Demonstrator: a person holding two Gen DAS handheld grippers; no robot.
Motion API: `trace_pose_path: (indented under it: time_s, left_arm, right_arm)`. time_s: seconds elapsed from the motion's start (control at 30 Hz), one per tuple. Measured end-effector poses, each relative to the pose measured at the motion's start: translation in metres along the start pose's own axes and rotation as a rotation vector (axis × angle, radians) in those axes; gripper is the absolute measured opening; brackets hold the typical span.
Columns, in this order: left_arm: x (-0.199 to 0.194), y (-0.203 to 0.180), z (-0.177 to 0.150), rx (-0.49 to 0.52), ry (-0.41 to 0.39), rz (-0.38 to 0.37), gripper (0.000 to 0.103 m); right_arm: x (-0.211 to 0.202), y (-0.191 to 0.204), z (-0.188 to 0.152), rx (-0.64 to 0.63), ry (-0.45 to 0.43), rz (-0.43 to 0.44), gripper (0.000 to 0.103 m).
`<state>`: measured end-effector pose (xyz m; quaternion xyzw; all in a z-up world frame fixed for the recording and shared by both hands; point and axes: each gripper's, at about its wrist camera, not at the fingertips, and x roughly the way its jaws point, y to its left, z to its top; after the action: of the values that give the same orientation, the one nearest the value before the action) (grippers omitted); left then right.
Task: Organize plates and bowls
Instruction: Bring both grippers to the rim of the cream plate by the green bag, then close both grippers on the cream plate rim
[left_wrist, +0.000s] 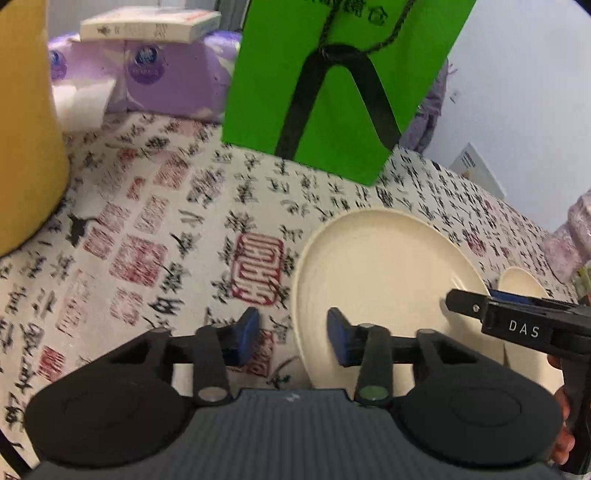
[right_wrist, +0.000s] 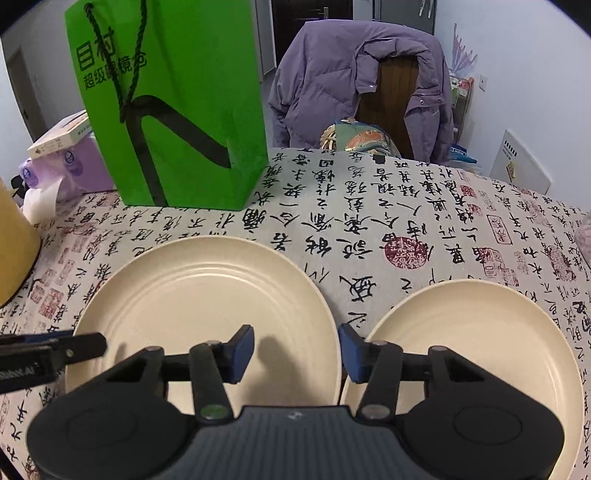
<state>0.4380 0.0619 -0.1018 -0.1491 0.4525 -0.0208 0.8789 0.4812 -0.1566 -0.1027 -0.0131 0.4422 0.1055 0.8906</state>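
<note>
Hovering spread and empty, left gripper and right gripper flank the large plate; stacking appears unstarted. Next move requires pinching the smaller plate rim.

The left wrist view is motion-blurred, smearing the tablecloth's calligraphy. There the right gripper hides most of the smaller plate. In the right wrist view, the gripper body covers both plates' near rims, and the yellow container is cut off at the left edge.
</note>
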Motion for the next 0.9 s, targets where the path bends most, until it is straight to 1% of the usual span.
trace_pose_path:
  time_s: [0.07,0.1,0.17,0.27,0.43,0.53,0.57,0.6,0.7,0.8,0.9]
  left_arm:
    - [0.0,-0.001,-0.001,0.003,0.001,0.006,0.031]
    - [0.0,-0.002,-0.002,0.0,0.005,0.002,0.025]
    - [0.001,-0.003,-0.003,-0.003,0.011,-0.004,0.02]
    - [0.0,-0.005,-0.004,-0.004,0.009,0.012,0.019]
    - [0.0,-0.007,-0.004,-0.003,-0.005,0.041,0.018]
    - [-0.001,-0.007,-0.005,-0.002,-0.015,0.063,0.018]
    - [-0.001,-0.007,-0.005,-0.007,-0.018,0.074,0.018]
    - [-0.001,-0.005,-0.004,-0.014,-0.021,0.082,0.018]
    - [-0.002,-0.003,-0.004,-0.029,-0.021,0.087,0.018]
    - [-0.004,-0.003,-0.004,-0.034,-0.038,0.107,0.018]
    - [-0.006,0.001,-0.002,-0.058,-0.049,0.105,0.018]
  right_arm:
    - [-0.001,-0.002,-0.001,-0.001,0.004,0.014,0.049]
    - [0.0,-0.002,-0.002,0.0,0.011,0.02,0.048]
    - [0.003,-0.004,-0.003,0.002,0.034,0.03,0.044]
    - [0.003,-0.002,-0.003,0.001,0.036,0.028,0.043]
    - [0.002,-0.007,-0.006,0.025,0.024,0.044,0.035]
    - [0.0,-0.012,-0.007,0.047,0.015,0.048,0.021]
    - [0.0,-0.013,-0.006,0.053,0.017,0.046,0.014]
    - [0.0,-0.014,-0.007,0.059,0.019,0.048,0.011]
    - [-0.002,-0.012,-0.009,0.063,0.008,0.048,0.01]
    - [-0.003,-0.007,-0.009,0.057,-0.007,0.043,0.01]
    - [-0.004,-0.003,-0.008,0.048,-0.018,0.047,0.01]
